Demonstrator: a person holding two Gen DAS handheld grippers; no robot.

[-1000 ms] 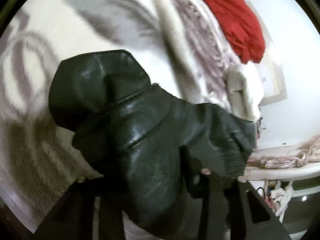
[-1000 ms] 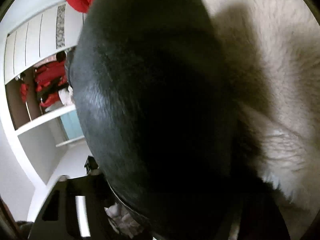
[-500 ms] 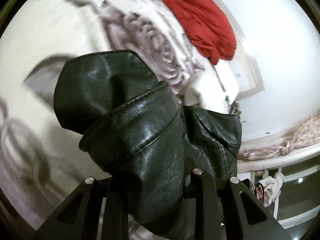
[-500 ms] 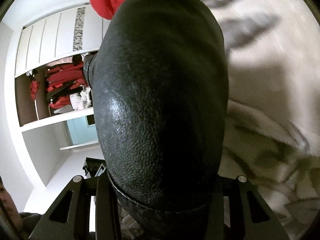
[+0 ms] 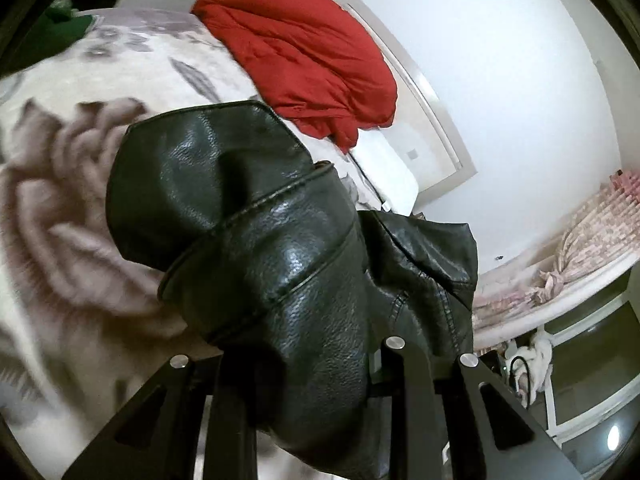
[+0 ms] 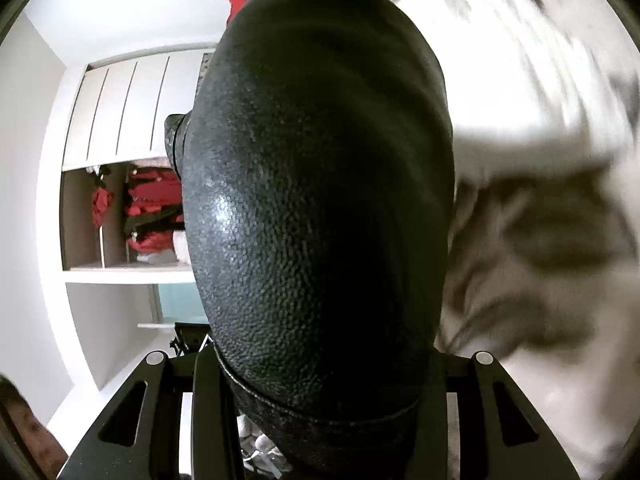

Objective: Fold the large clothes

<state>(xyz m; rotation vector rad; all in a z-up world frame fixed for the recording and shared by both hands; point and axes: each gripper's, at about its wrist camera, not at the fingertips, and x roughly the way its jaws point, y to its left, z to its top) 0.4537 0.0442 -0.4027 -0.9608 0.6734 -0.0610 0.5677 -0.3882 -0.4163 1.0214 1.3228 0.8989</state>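
Observation:
A black leather jacket (image 5: pixel 280 264) bulges up between the fingers of my left gripper (image 5: pixel 308 364), which is shut on it and holds it above the bed. In the right wrist view the same black leather jacket (image 6: pixel 320 200) fills the middle of the frame, and my right gripper (image 6: pixel 320 364) is shut on it. The fingertips of both grippers are hidden under the leather. The jacket hangs off the bed surface in both views.
A cream blanket with grey flower print (image 5: pixel 72 220) covers the bed below. A red garment (image 5: pixel 304 56) lies at the bed's far end by the headboard. An open wardrobe with red clothes (image 6: pixel 136 208) is on the left in the right wrist view.
Both grippers have lifted and tilted up with the jacket; the bed has dropped away and more of the wall, red garment and wardrobe shows. Both grips are unchanged.

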